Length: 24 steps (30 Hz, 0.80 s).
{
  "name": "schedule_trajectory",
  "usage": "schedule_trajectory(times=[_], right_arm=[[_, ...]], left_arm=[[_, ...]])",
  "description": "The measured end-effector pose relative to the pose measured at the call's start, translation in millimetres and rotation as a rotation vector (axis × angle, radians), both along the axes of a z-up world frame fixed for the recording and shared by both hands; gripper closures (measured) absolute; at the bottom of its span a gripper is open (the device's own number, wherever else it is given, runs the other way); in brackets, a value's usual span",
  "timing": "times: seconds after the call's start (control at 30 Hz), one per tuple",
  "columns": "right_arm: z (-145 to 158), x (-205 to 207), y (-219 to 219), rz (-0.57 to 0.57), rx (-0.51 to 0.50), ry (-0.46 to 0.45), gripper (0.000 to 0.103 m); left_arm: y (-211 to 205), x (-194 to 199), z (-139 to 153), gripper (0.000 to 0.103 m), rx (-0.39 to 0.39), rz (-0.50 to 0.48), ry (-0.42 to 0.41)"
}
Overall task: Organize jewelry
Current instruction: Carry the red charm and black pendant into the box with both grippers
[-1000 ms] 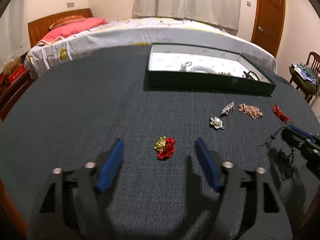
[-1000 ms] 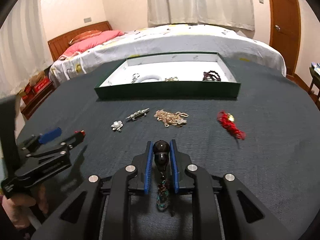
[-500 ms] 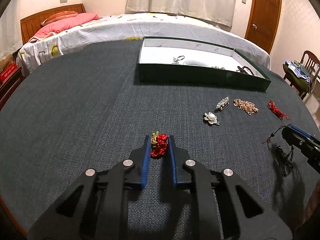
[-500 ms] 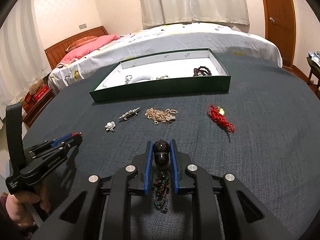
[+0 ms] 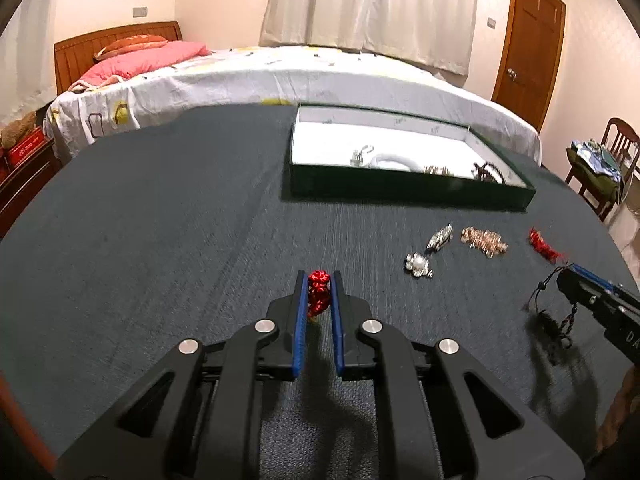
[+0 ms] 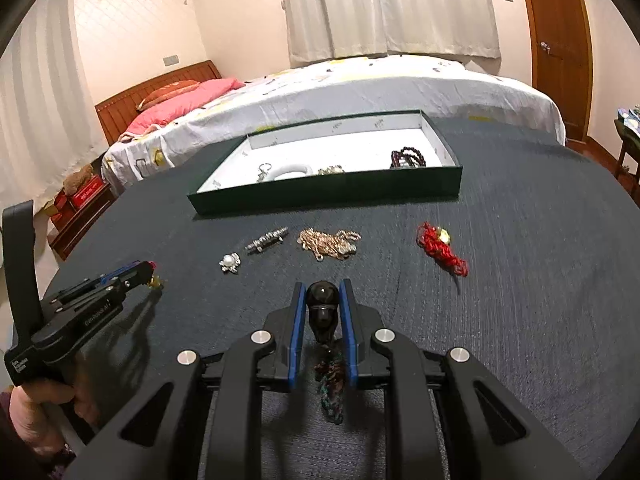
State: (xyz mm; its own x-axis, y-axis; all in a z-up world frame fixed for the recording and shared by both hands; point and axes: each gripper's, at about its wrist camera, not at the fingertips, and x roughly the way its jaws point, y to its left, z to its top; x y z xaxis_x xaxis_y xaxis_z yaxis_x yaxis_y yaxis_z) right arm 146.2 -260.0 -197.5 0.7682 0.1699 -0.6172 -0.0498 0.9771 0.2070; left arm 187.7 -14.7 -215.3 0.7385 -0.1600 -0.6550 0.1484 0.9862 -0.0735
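While the left tool [image 5: 319, 280] pinched a red knot charm [image 5: 319, 295] and the right tool [image 6: 323, 289] clamped a dark bead pendant [image 6: 322, 312], the green box [image 6: 328, 196] held a white bangle [image 6: 291, 170] and dark beads [image 6: 407, 157].

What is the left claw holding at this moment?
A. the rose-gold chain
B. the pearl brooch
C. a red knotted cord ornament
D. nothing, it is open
C: the left claw is shut on the red knotted cord ornament, while the pearl brooch and rose-gold chain lie on the cloth.

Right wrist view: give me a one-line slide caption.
Right gripper shut on a dark bead pendant, facing the green tray with four jewelry pieces loose on the dark tablecloth.
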Motion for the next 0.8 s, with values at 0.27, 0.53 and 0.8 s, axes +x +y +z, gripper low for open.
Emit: schedule_trajectory(times=[0.27,0.53,0.8], right_arm=[[27.4,1.8,-0.6,0.01,0.012,-0.075,0.085],[62.6,25.2,-2.5,0.015,-0.013,-0.177,0.085],[86.2,79.0,-6.7,0.009,-0.05,-0.262,0.085]], left_arm=[[-7.7,-0.4,30.4,0.092,-0.034,-0.029,-0.061],[-32.1,22.2,63.3,0.092,-0.041,-0.087,-0.142],[-62.8,73.5,75.8,0.092,-0.021,-0.133,-0.195]])
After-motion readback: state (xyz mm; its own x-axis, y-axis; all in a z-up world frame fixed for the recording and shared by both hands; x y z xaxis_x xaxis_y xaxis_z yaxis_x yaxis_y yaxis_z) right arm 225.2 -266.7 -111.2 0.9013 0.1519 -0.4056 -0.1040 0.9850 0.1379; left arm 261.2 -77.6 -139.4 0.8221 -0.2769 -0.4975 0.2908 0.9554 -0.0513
